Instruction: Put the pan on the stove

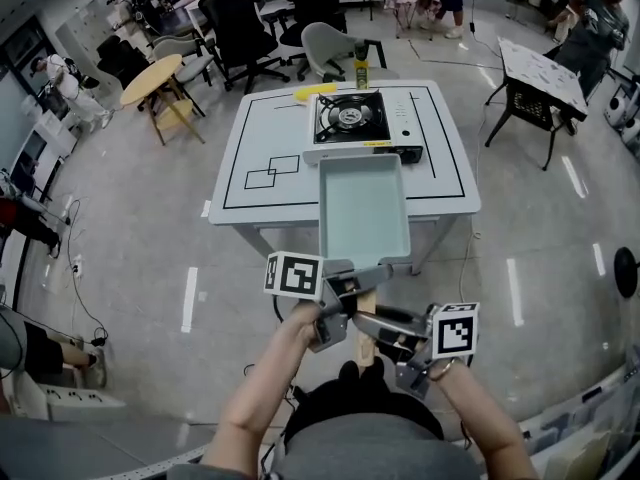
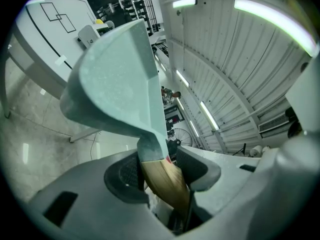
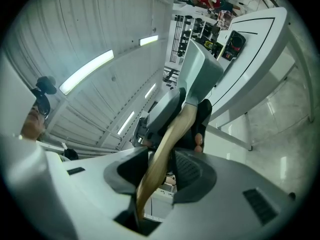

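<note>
The pan [image 1: 362, 208], a pale green rectangular one, is being held in the air, level, between the person and the worktop [image 1: 262, 133]. Its open side is being kept upward and its far edge is being shown against the front of the stove [image 1: 352, 118], which lies at 12 o'clock from it. It is not yet being rested on the burner.

The wooden handle [image 1: 365, 346] is being carried at 6 o'clock of the pan. It is being clamped by both tools. The left tool [image 1: 345, 293] is closed on it close to the pan's collar. The right tool [image 1: 385, 330] is closed on it further back, at 5 o'clock of the left one. In each gripper view the wood is being pressed between the two pads. The double grip is probably being used so that the long, front-heavy pan is kept from tipping or twisting on its thin handle.

The stove is being kept near the worktop's near edge, within reach, its burner bare. A yellow object [image 1: 312, 90] is lying at 11 o'clock of it and a can [image 1: 361, 66] is standing at 12 o'clock.

No brand is being made out. A yellow strip [image 1: 378, 144] on the stove's front is too small to read. The marker cubes are showing only black-and-white squares.
</note>
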Demonstrator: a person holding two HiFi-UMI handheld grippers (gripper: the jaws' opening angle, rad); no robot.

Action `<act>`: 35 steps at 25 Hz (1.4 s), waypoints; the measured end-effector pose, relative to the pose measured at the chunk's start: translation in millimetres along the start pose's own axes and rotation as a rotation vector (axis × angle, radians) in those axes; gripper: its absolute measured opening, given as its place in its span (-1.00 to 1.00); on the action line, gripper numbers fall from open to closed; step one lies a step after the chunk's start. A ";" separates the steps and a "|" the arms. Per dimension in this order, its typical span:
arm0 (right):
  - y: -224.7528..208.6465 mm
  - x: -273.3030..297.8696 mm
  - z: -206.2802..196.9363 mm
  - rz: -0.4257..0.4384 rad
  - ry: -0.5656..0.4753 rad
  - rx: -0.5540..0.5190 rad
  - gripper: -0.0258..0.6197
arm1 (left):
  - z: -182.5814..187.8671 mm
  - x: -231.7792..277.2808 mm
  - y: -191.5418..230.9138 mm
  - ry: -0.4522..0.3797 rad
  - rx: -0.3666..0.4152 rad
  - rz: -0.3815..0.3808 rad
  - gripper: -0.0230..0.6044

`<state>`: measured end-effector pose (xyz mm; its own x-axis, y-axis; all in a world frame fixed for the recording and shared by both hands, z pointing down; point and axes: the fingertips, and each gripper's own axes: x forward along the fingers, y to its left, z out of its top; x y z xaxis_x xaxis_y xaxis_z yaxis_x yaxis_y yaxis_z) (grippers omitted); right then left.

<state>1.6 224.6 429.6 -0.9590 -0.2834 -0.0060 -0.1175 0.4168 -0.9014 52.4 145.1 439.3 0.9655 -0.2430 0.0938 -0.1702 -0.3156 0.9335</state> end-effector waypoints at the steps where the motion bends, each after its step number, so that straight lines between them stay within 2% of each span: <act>1: 0.3 -0.8 2.2 0.007 0.002 -0.004 -0.45 | 1.3 1.5 0.3 -0.003 -0.001 0.002 -0.37; 15: -26.3 5.5 47.6 0.009 0.006 -0.017 -0.44 | 48.2 20.9 16.4 -0.018 0.008 0.004 -0.37; 30: -87.9 87.5 165.8 -0.023 -0.022 0.002 -0.45 | 189.7 22.4 76.5 0.014 -0.012 -0.020 -0.37; 35: -103.7 107.0 198.7 -0.044 -0.049 0.006 -0.45 | 226.0 26.4 89.9 0.040 -0.017 -0.034 -0.37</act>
<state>-37.6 -20.6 436.4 -0.9390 -0.3436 0.0123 -0.1574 0.3976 -0.9040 18.0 -97.1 447.5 0.9779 -0.1950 0.0755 -0.1340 -0.3069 0.9423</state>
